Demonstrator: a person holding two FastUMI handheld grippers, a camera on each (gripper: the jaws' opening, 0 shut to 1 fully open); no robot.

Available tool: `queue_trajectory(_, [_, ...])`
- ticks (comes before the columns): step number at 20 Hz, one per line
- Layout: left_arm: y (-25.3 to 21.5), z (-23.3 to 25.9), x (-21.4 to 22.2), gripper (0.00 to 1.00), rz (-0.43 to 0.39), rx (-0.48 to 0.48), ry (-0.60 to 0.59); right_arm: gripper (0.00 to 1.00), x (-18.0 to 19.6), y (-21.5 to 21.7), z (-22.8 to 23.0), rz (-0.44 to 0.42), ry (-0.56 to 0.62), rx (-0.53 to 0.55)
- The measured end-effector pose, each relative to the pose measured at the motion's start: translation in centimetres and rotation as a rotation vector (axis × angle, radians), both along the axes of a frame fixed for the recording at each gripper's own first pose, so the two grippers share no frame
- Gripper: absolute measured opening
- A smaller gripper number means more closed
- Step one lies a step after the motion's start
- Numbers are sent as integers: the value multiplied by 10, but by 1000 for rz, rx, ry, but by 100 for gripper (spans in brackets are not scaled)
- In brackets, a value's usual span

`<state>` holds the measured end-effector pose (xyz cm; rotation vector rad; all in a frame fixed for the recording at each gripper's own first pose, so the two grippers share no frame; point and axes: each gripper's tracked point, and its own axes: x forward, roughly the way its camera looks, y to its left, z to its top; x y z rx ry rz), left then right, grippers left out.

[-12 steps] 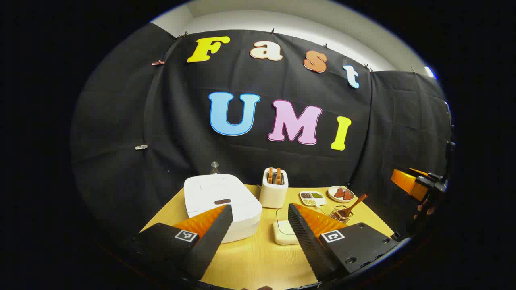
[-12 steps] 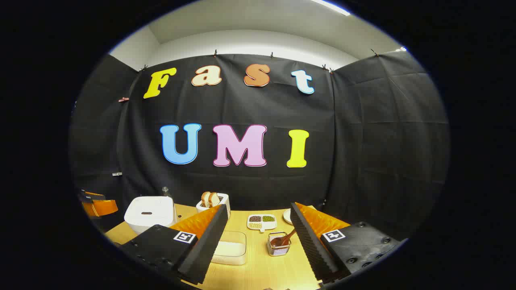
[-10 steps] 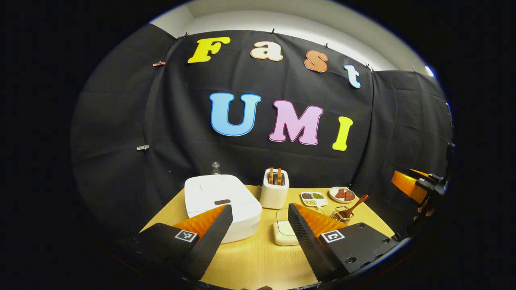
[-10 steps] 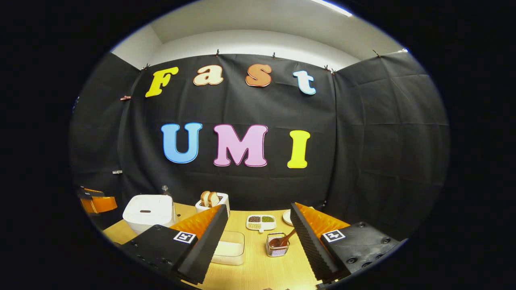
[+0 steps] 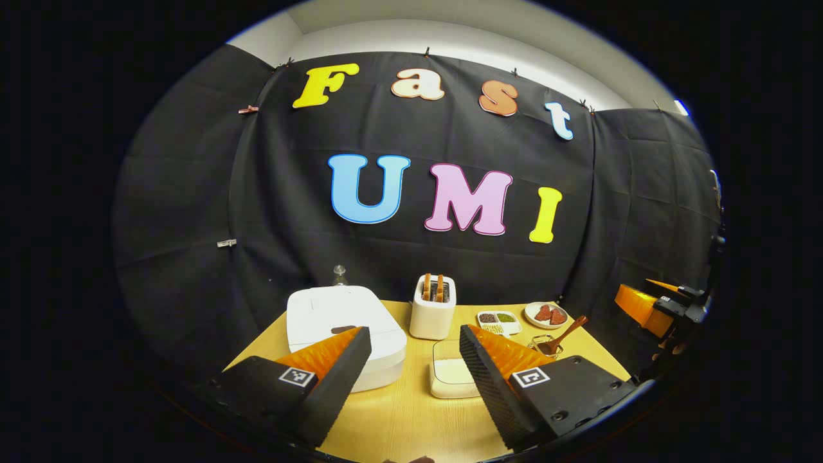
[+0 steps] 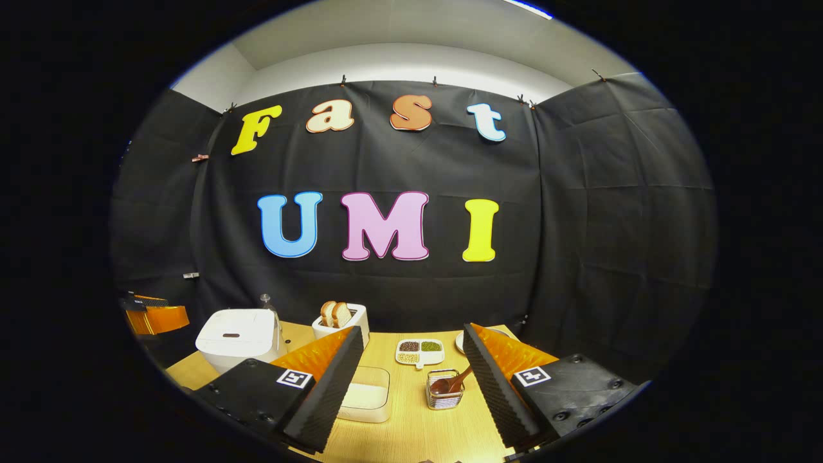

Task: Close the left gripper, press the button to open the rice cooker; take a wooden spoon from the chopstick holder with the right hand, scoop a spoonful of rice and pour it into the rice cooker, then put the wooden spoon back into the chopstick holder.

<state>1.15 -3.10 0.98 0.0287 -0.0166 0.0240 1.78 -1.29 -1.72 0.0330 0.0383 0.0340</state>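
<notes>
The white rice cooker [image 5: 344, 321] sits shut at the table's left, its dark button partly behind my left finger; it also shows in the right gripper view [image 6: 238, 334]. My left gripper [image 5: 415, 357] is open, above the table's near edge, short of the cooker. A wooden spoon [image 5: 562, 334] leans in the wire chopstick holder [image 6: 443, 389]. The white rice box [image 5: 453, 376] lies mid-table, also seen as the box [image 6: 366, 399]. My right gripper [image 6: 411, 363] is open, the holder just ahead between its fingers, untouched. The right gripper [image 5: 649, 305] hovers at the far right.
A white toaster [image 5: 432, 308] with bread stands at the back centre. A divided dish of beans [image 6: 419, 350] and a small plate [image 5: 545, 314] lie at the back right. A glass bottle [image 5: 339, 275] stands behind the cooker. The left gripper [image 6: 154, 316] shows at the left edge.
Both views have shifted slightly: the table objects sit a little farther ahead and lower. Both grippers stay open and nothing has been touched.
</notes>
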Motion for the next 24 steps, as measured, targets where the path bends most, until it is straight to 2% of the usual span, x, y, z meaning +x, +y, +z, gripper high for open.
queue_trajectory(6, [11,-6,-5,96,-29,18,4,98,-7,1,-6,-36,27,-6])
queue_trajectory(12, [27,-11,-11,96,-43,-10,5,98,-20,8,-1,-61,22,-4])
queue_trajectory(19, [44,-1,-5,95,-32,-33,-12,98,-25,12,8,-46,8,-20])
queue_trajectory(24, [69,18,19,93,31,-6,-3,98,-11,6,7,-36,-1,-9])
